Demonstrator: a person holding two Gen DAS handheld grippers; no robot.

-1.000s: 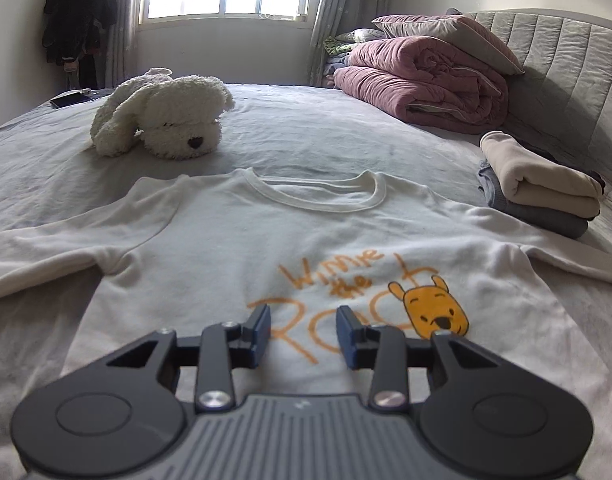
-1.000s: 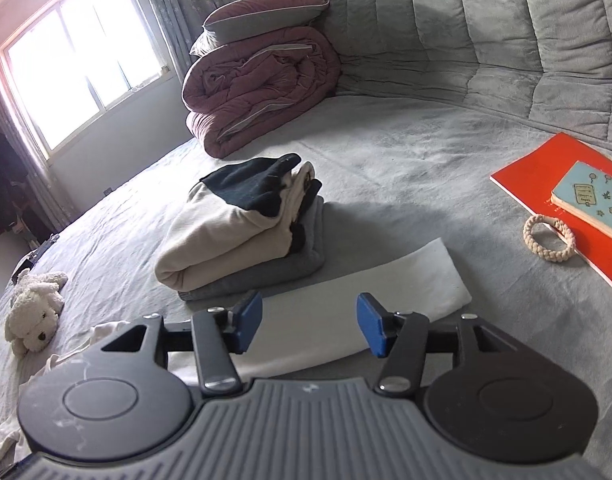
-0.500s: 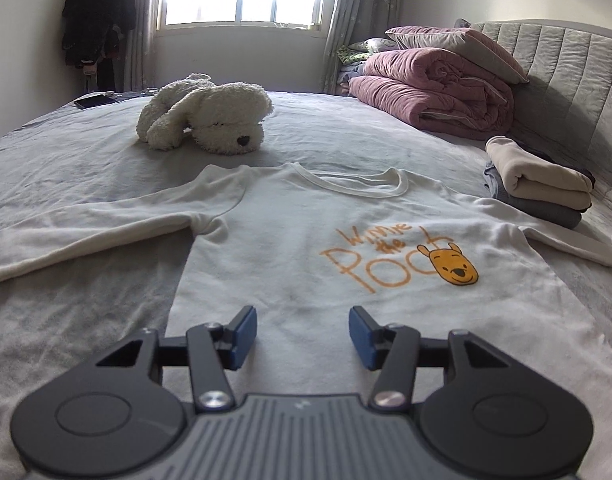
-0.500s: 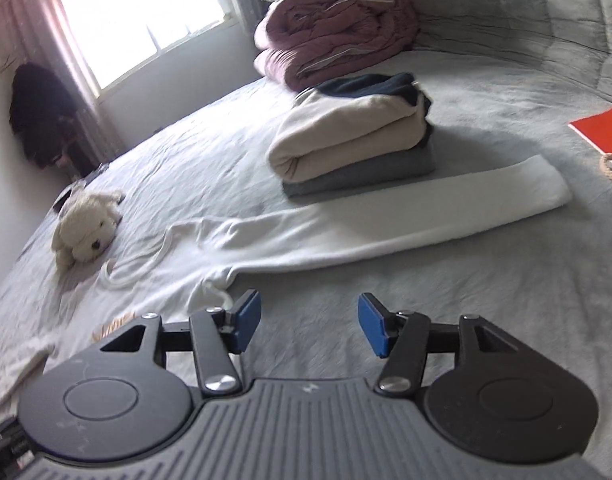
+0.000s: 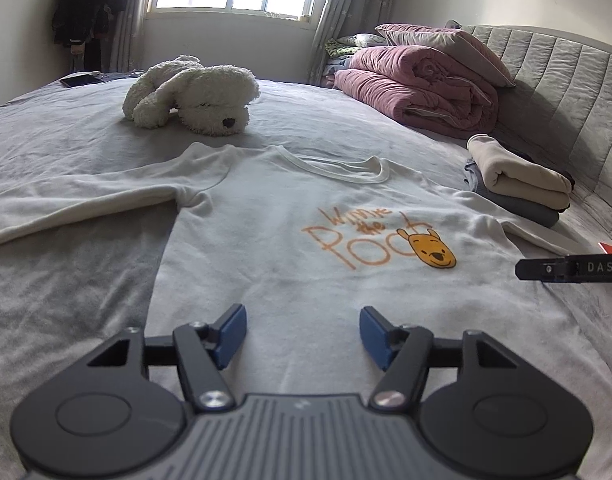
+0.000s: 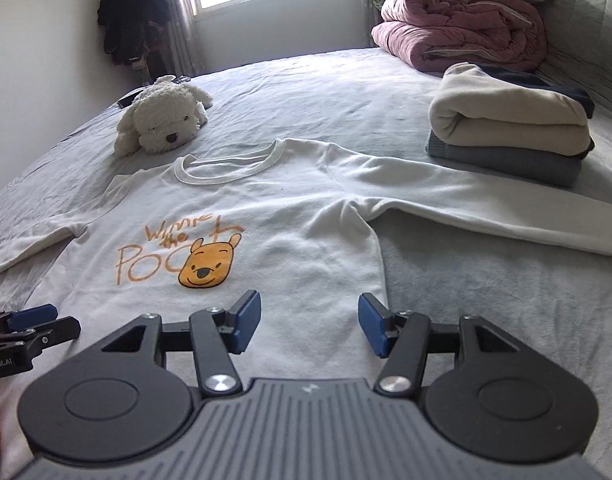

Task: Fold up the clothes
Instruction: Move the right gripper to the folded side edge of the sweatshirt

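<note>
From where I'm driving, the white sweatshirt (image 5: 290, 248) looks like soft, matt, slightly fuzzy cotton fleece with a flat orange print. The grey bedspread (image 5: 66, 280) under it is matt cloth, a bit napped and wrinkly. At 11 o'clock the plush dog (image 5: 194, 94) is shaggy, nubbly pile. The pink quilt (image 5: 422, 84) at 1 o'clock looks puffy, brushed fabric. My left gripper (image 5: 302, 334) is matt black plastic, ribbed grey housing, shiny metal screws, blue rubbery-looking pads (image 5: 230, 332).
</note>
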